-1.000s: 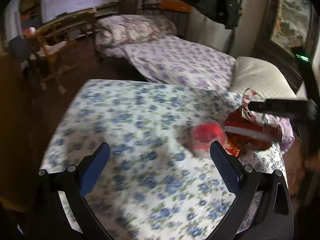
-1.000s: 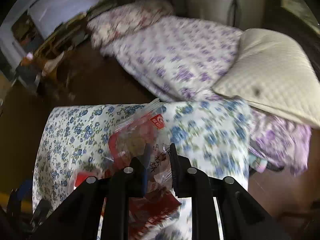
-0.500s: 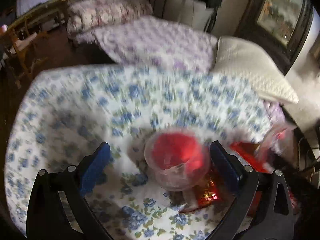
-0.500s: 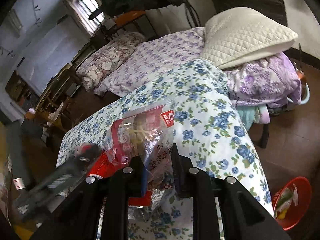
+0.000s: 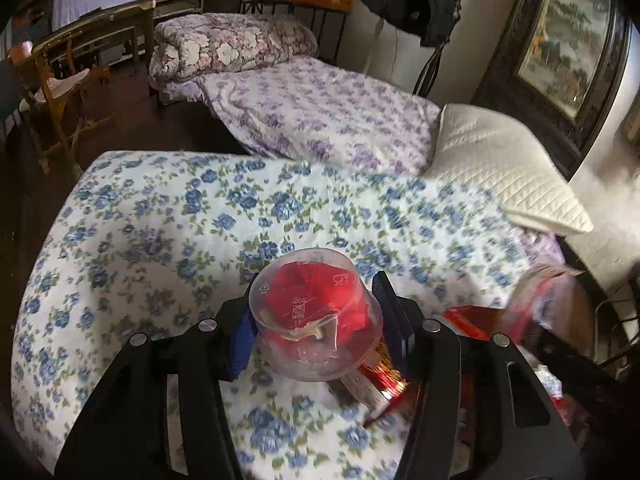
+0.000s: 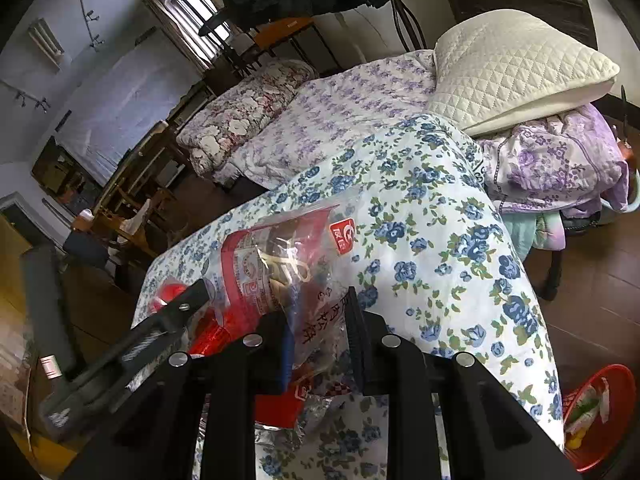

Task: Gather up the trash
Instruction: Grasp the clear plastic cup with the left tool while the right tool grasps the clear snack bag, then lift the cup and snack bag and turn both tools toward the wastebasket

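Observation:
My left gripper [image 5: 316,320] is shut on a clear plastic cup [image 5: 316,320] with red stuffing inside, lying upside down over the blue-flowered cloth [image 5: 168,240]. Red and gold foil wrappers [image 5: 384,376] lie just under and right of it. My right gripper [image 6: 316,336] is shut on a clear snack bag with red print [image 6: 280,264], held above the cloth's edge [image 6: 440,240]. The bag shows blurred at the right of the left wrist view [image 5: 548,300]. The left gripper's arm [image 6: 132,344] and the cup [image 6: 168,296] show at the left of the right wrist view.
A red bin [image 6: 596,412] holding trash stands on the brown floor at lower right. More red wrappers [image 6: 276,404] lie below the bag. A white quilted pillow [image 5: 504,172], a purple-flowered bed [image 5: 320,112] and a wooden chair [image 5: 60,92] lie beyond.
My left gripper moved in over the cup and closed on it; it was open around it before. My right gripper keeps hold of the snack bag and has swung towards the red bin.

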`<state>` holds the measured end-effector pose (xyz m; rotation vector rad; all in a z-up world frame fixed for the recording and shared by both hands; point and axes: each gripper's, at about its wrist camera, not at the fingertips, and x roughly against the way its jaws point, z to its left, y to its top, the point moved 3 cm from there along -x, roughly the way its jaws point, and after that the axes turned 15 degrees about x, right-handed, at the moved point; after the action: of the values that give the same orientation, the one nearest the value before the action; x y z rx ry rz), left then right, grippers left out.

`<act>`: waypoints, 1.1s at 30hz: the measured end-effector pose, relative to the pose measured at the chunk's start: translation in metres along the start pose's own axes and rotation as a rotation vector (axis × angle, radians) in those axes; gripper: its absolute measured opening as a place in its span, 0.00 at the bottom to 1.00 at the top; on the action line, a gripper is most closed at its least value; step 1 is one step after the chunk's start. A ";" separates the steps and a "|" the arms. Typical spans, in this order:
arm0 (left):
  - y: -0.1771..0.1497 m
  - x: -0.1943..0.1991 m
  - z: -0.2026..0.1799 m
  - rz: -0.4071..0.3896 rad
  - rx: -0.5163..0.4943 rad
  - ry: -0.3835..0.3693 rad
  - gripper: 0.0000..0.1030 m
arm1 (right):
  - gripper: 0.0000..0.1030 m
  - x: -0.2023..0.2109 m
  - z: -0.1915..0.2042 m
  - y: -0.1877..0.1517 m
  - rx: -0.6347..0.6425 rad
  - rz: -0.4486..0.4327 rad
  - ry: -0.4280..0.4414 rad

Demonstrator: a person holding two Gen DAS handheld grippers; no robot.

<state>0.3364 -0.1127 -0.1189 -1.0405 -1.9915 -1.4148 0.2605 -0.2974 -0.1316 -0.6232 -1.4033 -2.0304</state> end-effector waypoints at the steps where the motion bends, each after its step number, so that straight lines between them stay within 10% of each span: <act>1: 0.002 0.012 0.001 -0.011 0.011 -0.017 0.52 | 0.23 0.001 0.001 0.001 0.003 -0.006 0.000; 18: -0.006 0.097 -0.036 -0.110 -0.051 -0.023 0.52 | 0.21 0.054 0.020 0.016 0.076 -0.138 -0.067; 33: -0.108 0.162 -0.098 -0.044 -0.122 -0.156 0.52 | 0.21 0.195 -0.025 -0.045 0.078 -0.102 -0.102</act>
<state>0.1497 -0.1746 -0.0257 -1.2006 -2.0700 -1.5373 0.0878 -0.3483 -0.0398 -0.6411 -1.5956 -2.0357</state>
